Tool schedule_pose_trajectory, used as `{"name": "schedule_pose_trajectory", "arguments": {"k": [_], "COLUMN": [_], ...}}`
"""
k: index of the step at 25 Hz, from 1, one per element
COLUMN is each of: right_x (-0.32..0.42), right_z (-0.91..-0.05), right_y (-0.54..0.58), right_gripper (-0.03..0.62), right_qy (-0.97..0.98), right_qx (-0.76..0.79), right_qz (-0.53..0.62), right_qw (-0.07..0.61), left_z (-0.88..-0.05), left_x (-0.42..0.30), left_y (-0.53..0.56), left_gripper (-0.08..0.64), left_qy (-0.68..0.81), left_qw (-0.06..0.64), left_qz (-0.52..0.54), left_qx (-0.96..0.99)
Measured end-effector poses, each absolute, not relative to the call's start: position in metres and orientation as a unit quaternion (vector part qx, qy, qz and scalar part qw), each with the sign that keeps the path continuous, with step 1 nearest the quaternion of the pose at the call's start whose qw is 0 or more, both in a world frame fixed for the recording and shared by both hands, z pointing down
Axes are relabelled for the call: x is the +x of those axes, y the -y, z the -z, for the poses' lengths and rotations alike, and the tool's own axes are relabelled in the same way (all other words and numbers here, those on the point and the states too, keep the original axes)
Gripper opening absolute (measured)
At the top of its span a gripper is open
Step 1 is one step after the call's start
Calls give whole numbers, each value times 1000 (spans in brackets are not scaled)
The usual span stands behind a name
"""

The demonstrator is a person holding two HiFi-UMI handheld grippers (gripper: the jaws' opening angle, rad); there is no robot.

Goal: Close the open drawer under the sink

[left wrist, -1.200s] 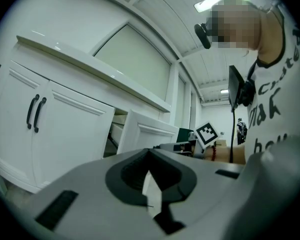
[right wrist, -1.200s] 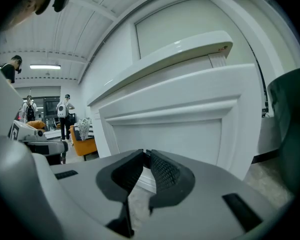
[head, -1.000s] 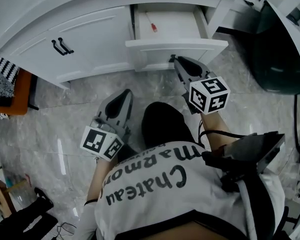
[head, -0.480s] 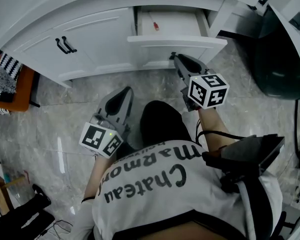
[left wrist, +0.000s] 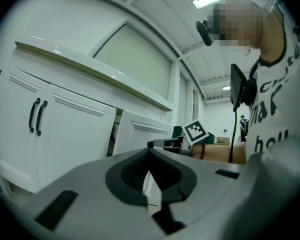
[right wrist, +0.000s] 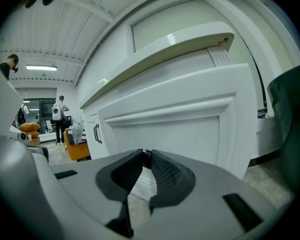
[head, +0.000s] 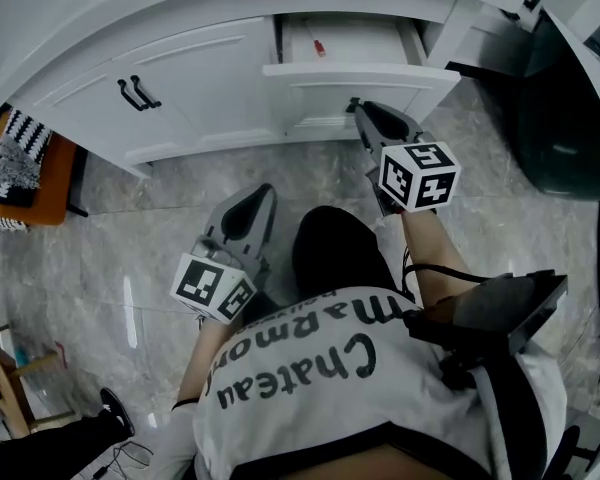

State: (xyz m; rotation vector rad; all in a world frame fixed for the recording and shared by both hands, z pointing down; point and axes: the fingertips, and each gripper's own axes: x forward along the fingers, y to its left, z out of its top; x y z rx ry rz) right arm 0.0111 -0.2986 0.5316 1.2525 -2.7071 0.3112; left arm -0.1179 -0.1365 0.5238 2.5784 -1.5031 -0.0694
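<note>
drawer [head: 352, 71] sits at 12 o'clock from the person, under the counter, part open; its front stands proud of the cabinet doors [head: 195, 78] at 10 o'clock; 1 small red item [head: 319, 46] lies inside

right gripper [head: 358, 108] is at the drawer front, tips near the panel's middle; can't confirm actual contact; its jaws have just been opening, now a slim gap at the tips, nothing visible between them

left gripper [head: 264, 192] hangs well apart, at 7 o'clock of the drawer, over the floor; jaws pressed together, empty

step in hand, my read: push the front home; to do it well, keep the tips near panel centre, not a corner, so the box doesn't rack on its runners; push straight toward 12 o'clock, level and steady; stop only when the front sits flush with the doors; glossy panel, so watch for the tips sliding

orientation: the front's long axis runs 9 to 3 o'clock; the drawer faces 6 o'clock; travel axis 6 to 12
</note>
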Motion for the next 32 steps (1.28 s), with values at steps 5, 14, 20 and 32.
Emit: {"name": "schedule_pose_trajectory", "arguments": {"k": [5, 14, 20, 32], "right_x": [7, -2, -1, -2], "right_z": [-531, -529, -529, -526], "right_y": [314, 326, 329, 343], "right_gripper": [63, 64, 66, 72], "right_qy": [897, 900, 894, 883], "right_qx": [425, 419, 433, 455], "right_qz": [-103, -104, -103, -104], "right_qw": [64, 64, 57, 47], "left_z": [-532, -531, -535, -541], "left_x": [-125, -135, -137, -139], "left_y": [134, 140, 146, 150], "left_gripper": [8, 8, 8, 8], "left_qy": [510, 521, 522, 523], "left_qw": [86, 89, 90, 98], "left_qz": [19, 17, 14, 6], "left_qx": [856, 849, 848, 847]}}
